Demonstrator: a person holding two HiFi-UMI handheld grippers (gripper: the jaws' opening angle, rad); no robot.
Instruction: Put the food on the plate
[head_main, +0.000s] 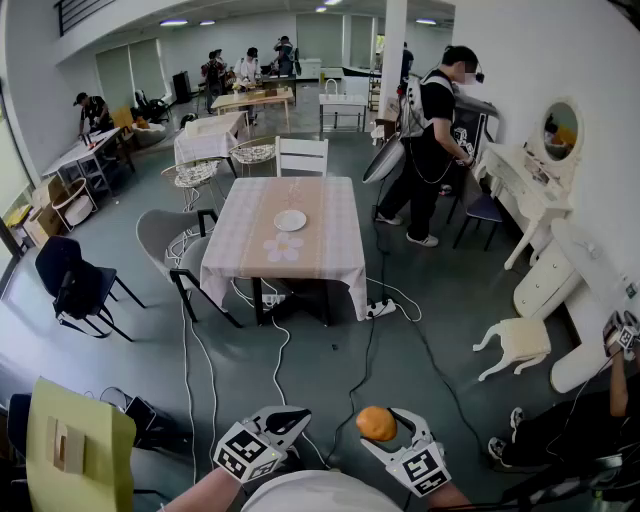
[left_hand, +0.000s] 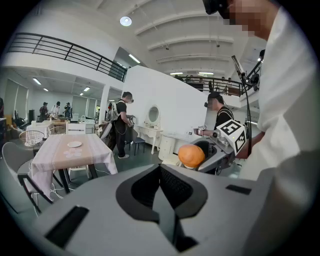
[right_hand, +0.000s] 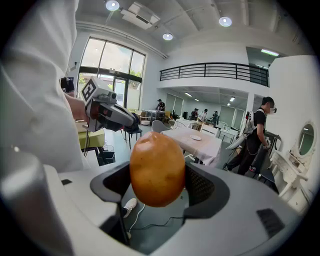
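- The right gripper has its jaws spread wide, and they press from both sides on the food, a rounded orange-brown piece that fills the gap and rises above the jaws
- The left gripper has its jaws brought together, with nothing between them
- Both grippers are low in front of the person who holds them, side by side over the grey floor, well apart from the table
- The plate is white and lies near the middle of the table, a little closer to its far edge
- A flower-shaped mat lies just beside the plate, toward the near edge
- A checked cloth covers the table and hangs over its edges
- A white chair stands at the far edge of the table
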